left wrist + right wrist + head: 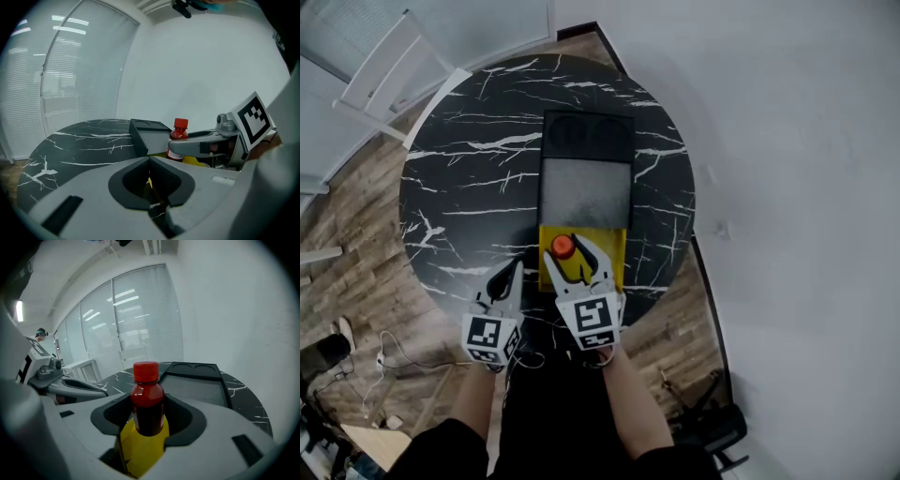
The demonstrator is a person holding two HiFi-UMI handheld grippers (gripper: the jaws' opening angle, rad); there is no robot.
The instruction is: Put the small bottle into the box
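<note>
A small bottle (564,247) of dark red liquid with a red cap stands upright between the jaws of my right gripper (569,248), which is shut on it. In the right gripper view the bottle (147,399) fills the curved pads of the right gripper (147,420), with a yellow box (140,451) right below. The yellow box (615,251) lies at the near edge of the round table. Behind it sits a long black box (587,120) with a grey inside. My left gripper (504,279) hovers to the left, shut and holding nothing; its view shows the bottle (178,136) to the right.
The black marble table (469,187) stands on a wooden floor next to a white wall on the right. A white chair (384,75) is at the far left. Cables (384,361) lie on the floor near my feet.
</note>
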